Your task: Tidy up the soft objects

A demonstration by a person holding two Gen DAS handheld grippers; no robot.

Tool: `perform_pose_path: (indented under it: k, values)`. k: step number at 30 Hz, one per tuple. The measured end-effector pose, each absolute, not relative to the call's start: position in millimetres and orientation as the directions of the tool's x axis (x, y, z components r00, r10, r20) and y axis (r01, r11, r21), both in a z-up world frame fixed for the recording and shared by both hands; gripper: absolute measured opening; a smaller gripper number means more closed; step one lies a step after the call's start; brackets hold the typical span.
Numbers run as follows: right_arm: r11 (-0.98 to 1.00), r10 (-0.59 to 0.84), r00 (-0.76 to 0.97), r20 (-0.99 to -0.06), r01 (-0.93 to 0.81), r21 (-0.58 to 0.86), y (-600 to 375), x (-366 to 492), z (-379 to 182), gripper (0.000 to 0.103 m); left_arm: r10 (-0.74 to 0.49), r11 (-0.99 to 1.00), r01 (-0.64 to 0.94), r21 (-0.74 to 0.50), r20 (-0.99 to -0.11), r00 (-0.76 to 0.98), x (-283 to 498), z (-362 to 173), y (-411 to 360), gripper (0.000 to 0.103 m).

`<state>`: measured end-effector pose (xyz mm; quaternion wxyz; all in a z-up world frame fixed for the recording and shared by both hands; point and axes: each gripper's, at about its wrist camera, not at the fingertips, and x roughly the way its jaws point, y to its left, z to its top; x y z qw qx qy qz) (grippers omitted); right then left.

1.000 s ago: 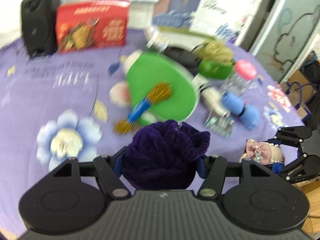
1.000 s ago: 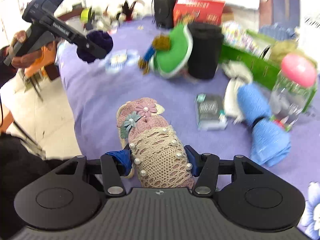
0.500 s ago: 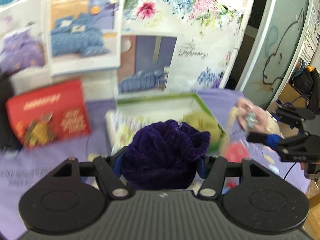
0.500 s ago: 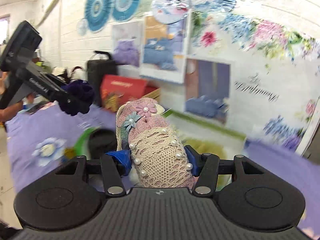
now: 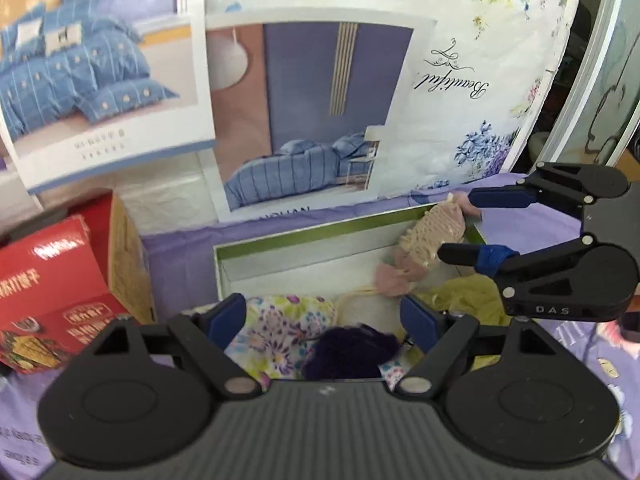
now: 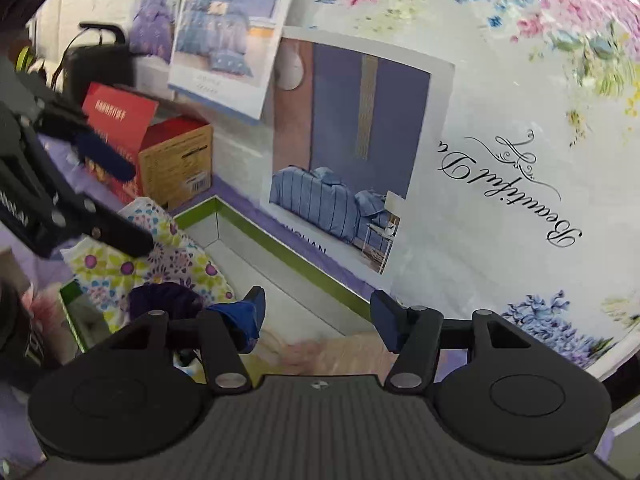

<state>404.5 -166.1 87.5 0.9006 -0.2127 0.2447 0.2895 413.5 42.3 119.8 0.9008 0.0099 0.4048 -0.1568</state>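
My left gripper [image 5: 322,316] hangs over the green-rimmed box [image 5: 320,232], its jaws wide and still opening. The dark purple plush piece [image 5: 348,354] lies loose below them on a floral cloth [image 5: 280,320] inside the box. My right gripper [image 5: 456,224] is over the box's right end, jaws opening. The pink lace piece with pearls [image 5: 436,228] sags off its fingertips. In the right wrist view the right gripper [image 6: 318,308] shows a gap between its pads, with the pink piece [image 6: 320,350] blurred low beneath. The left gripper [image 6: 124,204] is at the left, above the purple piece [image 6: 164,300].
A yellow-green soft item [image 5: 472,292] lies in the box's right part. A red carton [image 5: 48,292] stands left of the box, with a black speaker [image 6: 96,64] beyond it. Bedding packages [image 5: 304,120] lean against the wall just behind the box.
Both grippers swung from over the table to above the green box. The left jaws spread and the purple piece fell into the box. The right jaws widened and the pink piece slipped down.
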Motion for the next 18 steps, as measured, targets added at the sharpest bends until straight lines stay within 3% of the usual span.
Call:
perform_pose_path:
  k: [11,18]
  values:
    - [0.780,0.410,0.732,-0.544,-0.590,-0.207,-198,355,101,0.045,-0.209,0.962,0.272,-0.020,-0.694,0.688,346,141,29,0.082]
    - [0.813,0.380,0.747,-0.546,-0.551,-0.188,-224,289,124,0.045,-0.262,0.945,0.326,-0.021,-0.645,0.718,271,165,14,0.083]
